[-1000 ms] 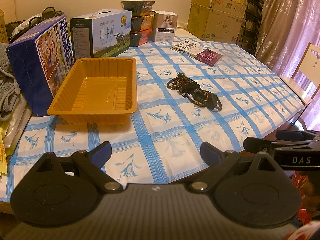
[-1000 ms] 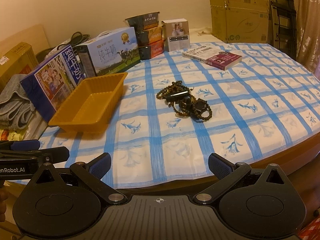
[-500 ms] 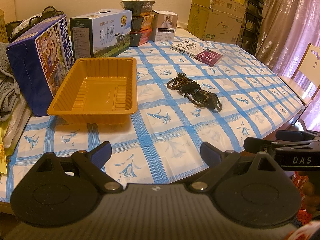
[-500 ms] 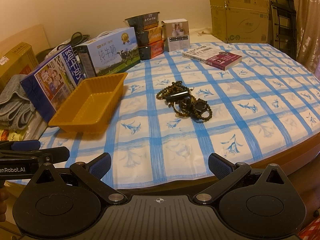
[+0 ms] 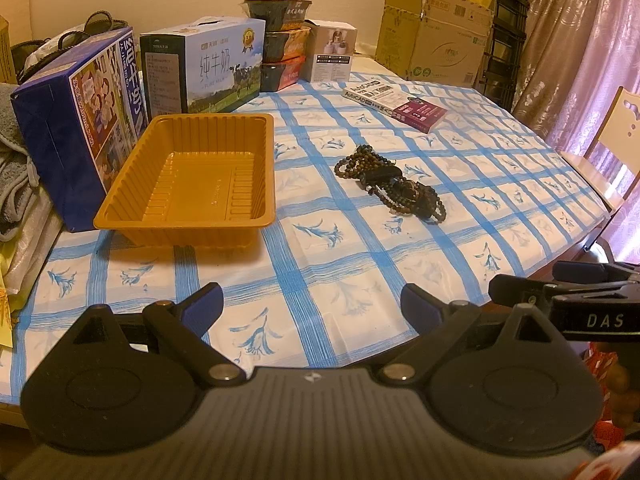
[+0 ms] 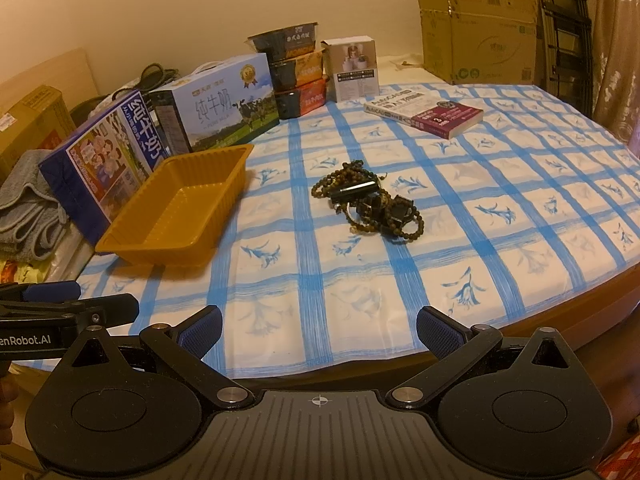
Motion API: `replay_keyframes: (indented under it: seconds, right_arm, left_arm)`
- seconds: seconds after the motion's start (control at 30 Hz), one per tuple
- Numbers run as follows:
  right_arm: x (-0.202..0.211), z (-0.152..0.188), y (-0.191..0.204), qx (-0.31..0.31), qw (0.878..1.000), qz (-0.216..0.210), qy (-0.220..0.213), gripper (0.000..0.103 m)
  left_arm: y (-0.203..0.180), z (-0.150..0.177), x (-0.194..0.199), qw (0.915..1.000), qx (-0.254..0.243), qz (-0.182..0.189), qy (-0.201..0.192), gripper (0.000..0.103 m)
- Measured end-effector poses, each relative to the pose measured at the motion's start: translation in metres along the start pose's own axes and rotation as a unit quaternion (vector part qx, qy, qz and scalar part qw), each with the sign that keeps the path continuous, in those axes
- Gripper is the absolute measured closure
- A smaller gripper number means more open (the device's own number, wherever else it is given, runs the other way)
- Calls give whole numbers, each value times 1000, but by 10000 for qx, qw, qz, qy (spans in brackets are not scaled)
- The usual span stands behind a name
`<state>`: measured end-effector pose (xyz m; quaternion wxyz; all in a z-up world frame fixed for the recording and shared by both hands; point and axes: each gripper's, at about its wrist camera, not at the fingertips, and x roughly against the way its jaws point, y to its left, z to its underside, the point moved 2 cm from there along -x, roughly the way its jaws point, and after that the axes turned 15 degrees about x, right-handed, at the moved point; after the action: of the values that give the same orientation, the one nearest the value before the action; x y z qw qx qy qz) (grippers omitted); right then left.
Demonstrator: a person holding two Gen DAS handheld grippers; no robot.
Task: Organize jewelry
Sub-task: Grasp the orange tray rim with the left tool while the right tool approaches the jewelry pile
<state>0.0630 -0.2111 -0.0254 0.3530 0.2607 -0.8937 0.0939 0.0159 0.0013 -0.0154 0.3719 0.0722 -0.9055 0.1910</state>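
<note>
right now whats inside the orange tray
Nothing that shows: the orange tray has only its bare ribbed floor in view. The near wall hides a thin strip of floor. The bead bracelets lie on the tablecloth beside it.

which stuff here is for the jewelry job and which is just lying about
For the job:
- pile of beaded bracelets
- empty orange plastic tray
- left gripper and right gripper, both open

Just lying about:
- milk cartons
- AutoCAD book
- stacked food bowls
- cardboard box
- grey towel
</note>
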Motion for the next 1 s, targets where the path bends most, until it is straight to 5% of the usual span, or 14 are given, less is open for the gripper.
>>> replay_keyframes:
  seconds: [0.47, 0.8, 1.0]
  right_arm:
    - [-24, -4, -22, -167, 9984, 273, -466, 0]
    - [-58, -10, -39, -183, 9967, 488, -623, 0]
    - [-79, -14, -45, -59, 9971, 560, -507, 0]
  left_arm:
    - [46, -17, -26, 9975, 567, -205, -364, 8]
    - [117, -29, -58, 9843, 1282, -772, -932, 12]
    - [146, -32, -75, 9758, 1697, -790, -1130, 16]
